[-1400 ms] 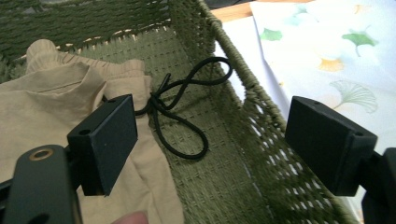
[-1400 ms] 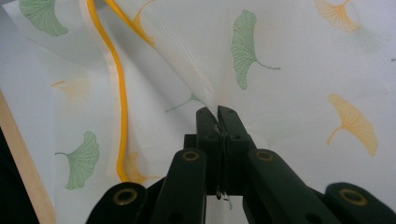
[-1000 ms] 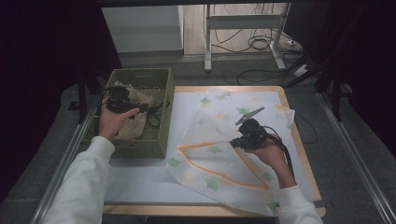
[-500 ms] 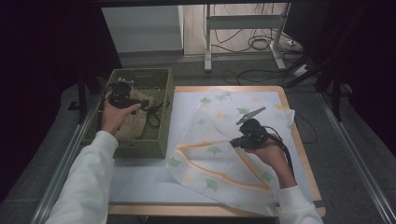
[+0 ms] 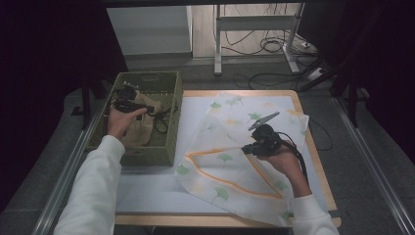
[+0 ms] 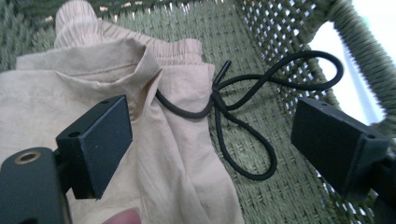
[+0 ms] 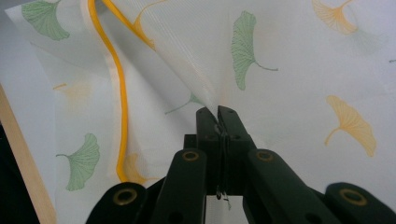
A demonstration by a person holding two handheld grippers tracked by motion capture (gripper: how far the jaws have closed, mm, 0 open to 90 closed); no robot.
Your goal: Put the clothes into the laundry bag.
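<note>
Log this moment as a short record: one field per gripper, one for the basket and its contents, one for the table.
left gripper: open, fingers over beige garment beside black cord
right gripper: shut on leaf-print cloth, pinching a raised fold
basket: green woven, at table's left, holds the garment and cord
table: cloth spread across its right part

The cloth (image 5: 235,147) in the middle of the high view is white, printed with green and orange fan-shaped leaves and edged by an orange stripe. The basket (image 5: 169,142) at left of the frame is olive green and woven. Inside it lies a beige garment (image 6: 116,116) with a black cord (image 6: 247,116). Both grippers, left (image 6: 210,140) and right (image 7: 218,114), have black jaws. The table (image 5: 320,161) has a pale wooden rim
</note>
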